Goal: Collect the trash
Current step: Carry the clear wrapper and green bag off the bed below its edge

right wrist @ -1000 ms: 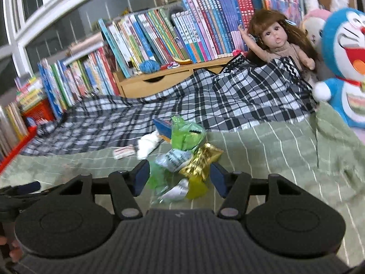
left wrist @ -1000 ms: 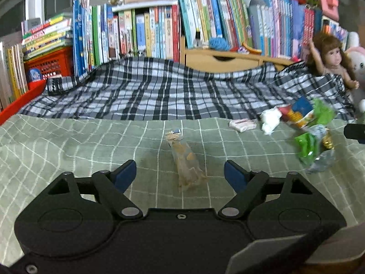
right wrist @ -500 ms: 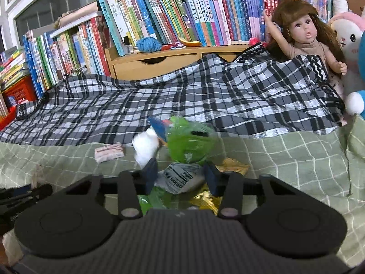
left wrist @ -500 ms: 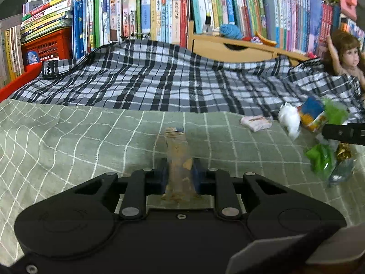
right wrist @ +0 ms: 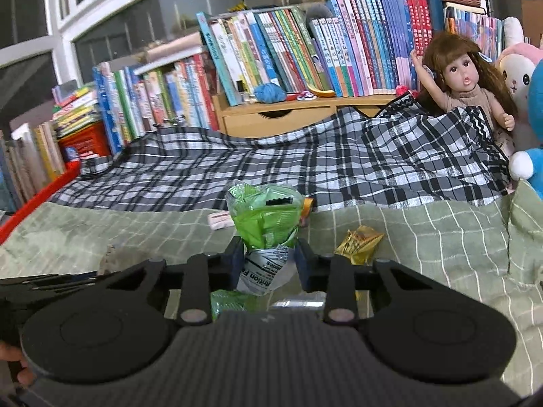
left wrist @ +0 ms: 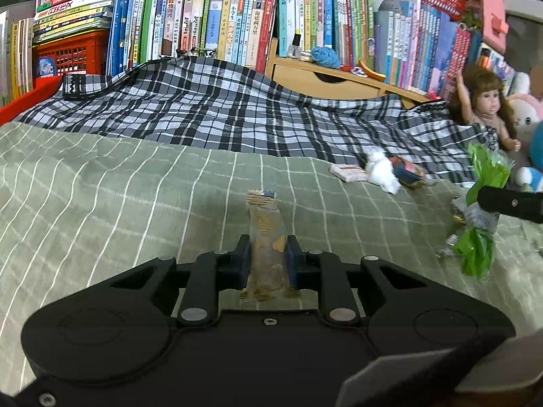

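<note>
left wrist view: the left gripper (left wrist: 267, 261) has its jaws pinching a clear wrapper (left wrist: 264, 234) near its lower end, and the rest of the wrapper stands up past the blue pads over a green checked bed cover (left wrist: 101, 196). the jaws have just closed on it. it looks thin, crinkly and very light, likely slippery film, so a hold low and across its width seems best. farther right on the bed lie a pink packet (left wrist: 349, 172), a white tissue (left wrist: 382, 171) and a dark wrapper (left wrist: 409, 172), all close together. at the right edge the other tool's black finger shows, with a green bag (left wrist: 488, 173) above it and crumpled green film below. right wrist view: the right gripper (right wrist: 268, 268) has its jaws pinching the twisted neck of the green bag (right wrist: 264, 217), just above a white printed part, and they too have just closed. the bag puffs out above the pads, soft and crushable, light by the look of it. a gold wrapper (right wrist: 359, 243) lies loose on the cover just to the right, untouched. more green and silver film shows under the tool. a plaid blanket (right wrist: 305, 166), books and a doll (right wrist: 465, 81) sit behind.
</note>
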### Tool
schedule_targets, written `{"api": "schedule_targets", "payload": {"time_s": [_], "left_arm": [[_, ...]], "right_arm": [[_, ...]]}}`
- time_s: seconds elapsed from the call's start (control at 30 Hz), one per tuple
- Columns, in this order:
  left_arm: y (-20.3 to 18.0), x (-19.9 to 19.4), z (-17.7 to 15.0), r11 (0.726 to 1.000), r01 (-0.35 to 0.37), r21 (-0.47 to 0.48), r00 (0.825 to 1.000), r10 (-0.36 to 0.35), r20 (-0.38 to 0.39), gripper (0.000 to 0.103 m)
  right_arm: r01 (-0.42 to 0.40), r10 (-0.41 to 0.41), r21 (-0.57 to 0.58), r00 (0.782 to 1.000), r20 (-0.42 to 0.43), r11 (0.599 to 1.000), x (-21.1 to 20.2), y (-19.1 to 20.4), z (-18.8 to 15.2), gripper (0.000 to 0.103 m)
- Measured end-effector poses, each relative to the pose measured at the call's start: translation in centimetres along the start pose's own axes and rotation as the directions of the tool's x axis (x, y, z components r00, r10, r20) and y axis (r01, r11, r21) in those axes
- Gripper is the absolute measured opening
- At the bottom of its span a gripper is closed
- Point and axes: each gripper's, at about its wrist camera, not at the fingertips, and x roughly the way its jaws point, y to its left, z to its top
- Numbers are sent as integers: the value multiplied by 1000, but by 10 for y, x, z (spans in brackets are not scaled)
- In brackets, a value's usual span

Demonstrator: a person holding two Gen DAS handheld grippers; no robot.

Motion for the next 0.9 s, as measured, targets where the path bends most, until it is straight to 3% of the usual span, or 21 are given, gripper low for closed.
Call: {"api": "schedule_targets", "payload": {"time_s": [0.47, 0.67, 0.9], "left_arm": [[3, -105, -53, 994, 112, 11, 991, -112, 71, 20], [-8, -143, -79, 985, 171, 28, 984, -172, 37, 20], [-21, -175, -114, 980, 186, 69, 982, -188, 21, 21]], "right_arm": [[-140, 139, -26, 990, -8, 990, -77, 26, -57, 38], [-184, 184, -19, 982, -33, 983, -100, 31, -80, 38], [-219, 218, -13, 974, -66, 976, -122, 36, -108, 38]]}}
